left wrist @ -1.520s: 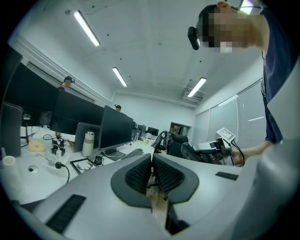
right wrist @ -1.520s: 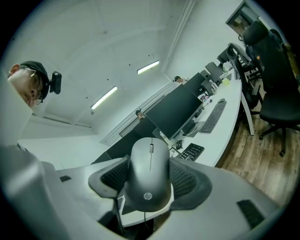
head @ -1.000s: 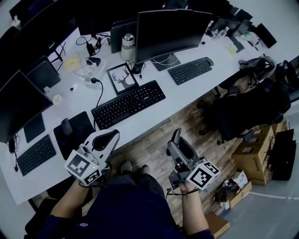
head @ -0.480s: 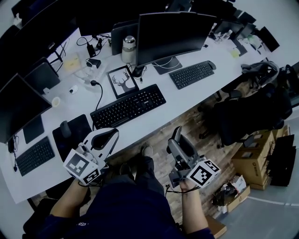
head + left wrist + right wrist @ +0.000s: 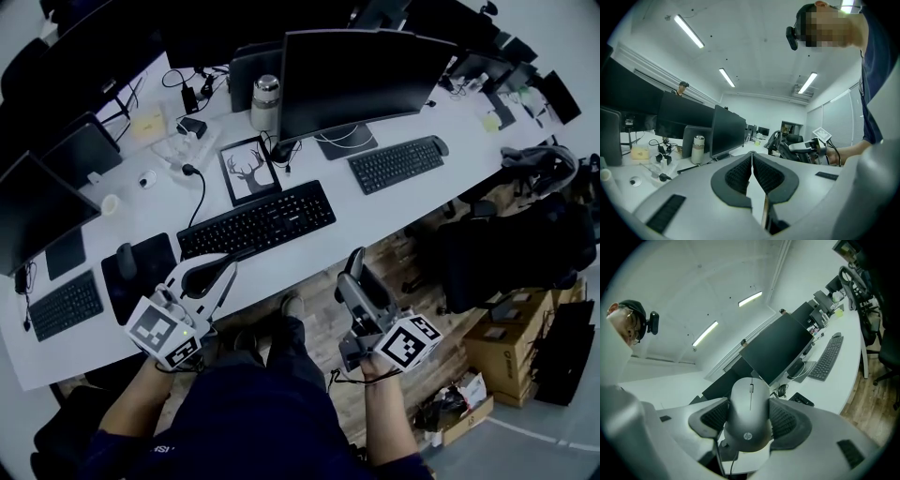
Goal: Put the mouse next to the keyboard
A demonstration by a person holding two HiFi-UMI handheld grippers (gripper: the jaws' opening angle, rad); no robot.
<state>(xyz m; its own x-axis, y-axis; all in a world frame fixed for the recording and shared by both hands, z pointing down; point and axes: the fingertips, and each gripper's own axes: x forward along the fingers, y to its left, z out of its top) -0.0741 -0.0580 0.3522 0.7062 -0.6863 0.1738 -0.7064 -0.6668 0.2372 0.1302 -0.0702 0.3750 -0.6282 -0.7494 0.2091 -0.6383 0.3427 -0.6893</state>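
Note:
My right gripper (image 5: pixel 750 401) is shut on a grey wired mouse (image 5: pixel 749 414), with a pad pressed on each of its sides. In the head view the right gripper (image 5: pixel 354 269) hangs over the wooden floor, in front of the white desk (image 5: pixel 375 206) and short of its edge. The black keyboard (image 5: pixel 258 220) lies on the desk ahead and to the left. Below the keyboard, my left gripper (image 5: pixel 212 276) hovers at the desk's front edge. The left gripper (image 5: pixel 752 158) is shut, its pads touching with nothing between them.
A large monitor (image 5: pixel 361 75), a steel bottle (image 5: pixel 266 101) and a framed deer picture (image 5: pixel 247 169) stand behind the keyboard. A second keyboard (image 5: pixel 397 164) lies to the right. A black mouse (image 5: pixel 127 260) rests on a dark pad at the left. An office chair (image 5: pixel 511 234) and boxes (image 5: pixel 511 349) are on the right.
The head view has shifted, so the desk sits a little lower and to the right in frame. The person's foot has stepped forward. Both grippers keep their places and grips.

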